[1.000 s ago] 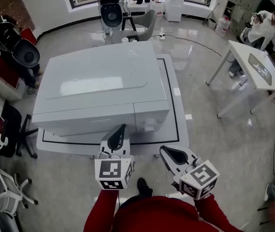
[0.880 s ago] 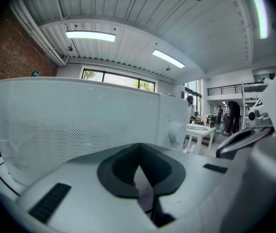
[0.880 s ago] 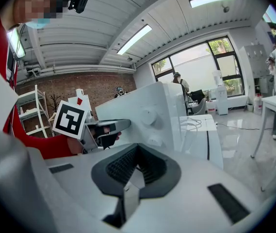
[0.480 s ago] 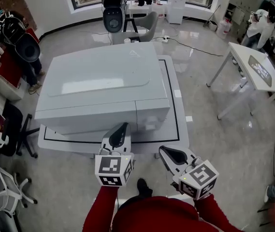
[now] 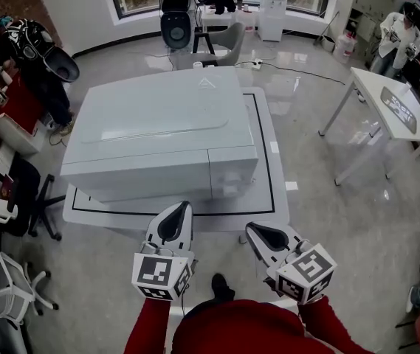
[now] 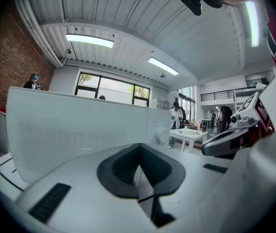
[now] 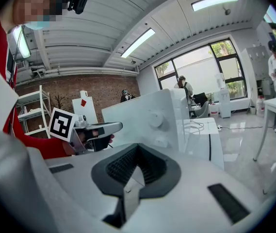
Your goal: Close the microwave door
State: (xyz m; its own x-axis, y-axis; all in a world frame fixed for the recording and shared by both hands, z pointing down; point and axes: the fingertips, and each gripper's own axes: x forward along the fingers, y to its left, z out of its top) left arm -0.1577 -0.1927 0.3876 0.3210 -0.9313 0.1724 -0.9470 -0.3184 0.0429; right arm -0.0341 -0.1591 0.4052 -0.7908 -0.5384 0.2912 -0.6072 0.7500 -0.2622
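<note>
The big white microwave (image 5: 162, 124) stands on a low white platform (image 5: 271, 172) in the head view. Its door (image 5: 139, 177) lies flush with the front, beside the control panel (image 5: 233, 169) with two knobs. My left gripper (image 5: 179, 210) is shut and empty, a little short of the door's lower edge. To its right my right gripper (image 5: 253, 231) is also shut and empty, in front of the platform's edge. The left gripper view shows the microwave's front (image 6: 74, 130) close ahead, behind the left gripper (image 6: 138, 176). From the right gripper (image 7: 132, 178) I see a knob (image 7: 155, 119) and the left gripper (image 7: 96, 129).
A white table (image 5: 387, 102) stands at the right with a person beyond it. Office chairs (image 5: 18, 198) and a person (image 5: 25, 43) crowd the left side. A cable (image 5: 298, 68) runs over the glossy floor behind the microwave.
My left gripper has drawn back from the microwave's front toward my body and slightly left. The right gripper has stayed where it was.
</note>
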